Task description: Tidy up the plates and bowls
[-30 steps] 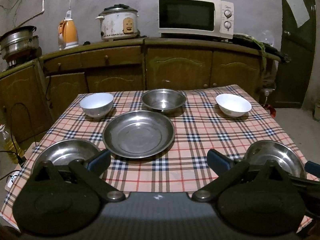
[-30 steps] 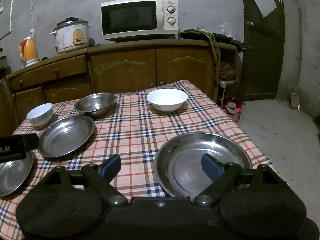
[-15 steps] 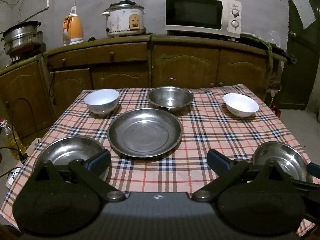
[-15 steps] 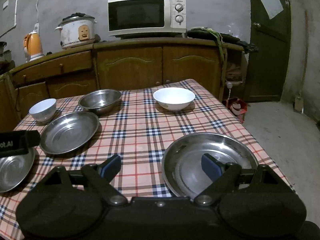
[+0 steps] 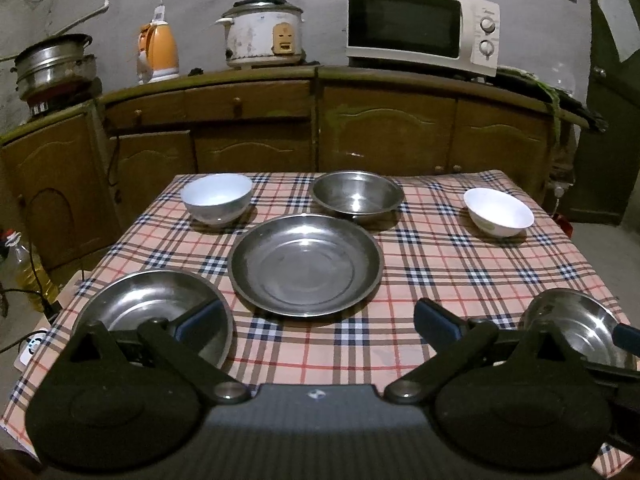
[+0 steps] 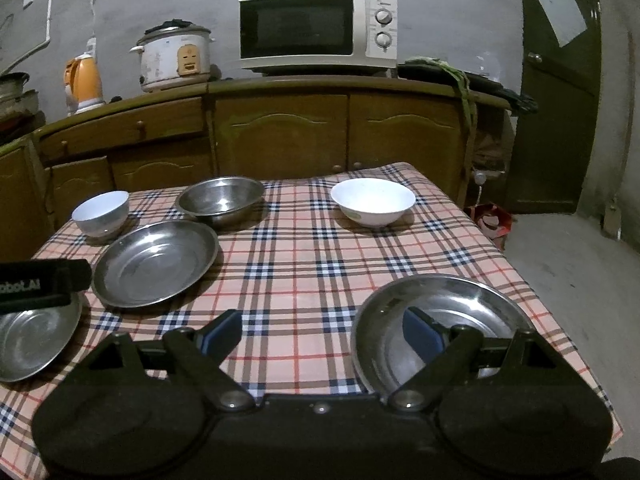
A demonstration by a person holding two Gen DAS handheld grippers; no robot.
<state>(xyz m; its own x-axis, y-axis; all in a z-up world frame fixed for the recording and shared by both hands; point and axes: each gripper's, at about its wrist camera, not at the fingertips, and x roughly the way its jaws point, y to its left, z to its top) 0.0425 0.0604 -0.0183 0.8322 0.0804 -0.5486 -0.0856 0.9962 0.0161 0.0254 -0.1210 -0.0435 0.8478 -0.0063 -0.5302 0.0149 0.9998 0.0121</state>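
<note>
Left claw (image 5: 316, 318): released, empty, bottom of frame; left finger over steel plate (image 5: 156, 312) at lower left. Right claw (image 6: 322, 330): released, empty; right finger over steel plate (image 6: 440, 320) at lower right, near counter (image 6: 304, 276) edge. Frame centre: large steel plate (image 5: 304, 266). Beyond: white bowl (image 5: 216, 198) upper left, steel bowl (image 5: 356, 196) centre, second white bowl (image 5: 498, 212) right. Risk: thin slick rim slipping from fingers; edge-side plate knocked to floor.

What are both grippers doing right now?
Left gripper: open, holding nothing, above the near-left steel plate.
Right gripper: open, holding nothing, above the near-right steel plate.
</note>
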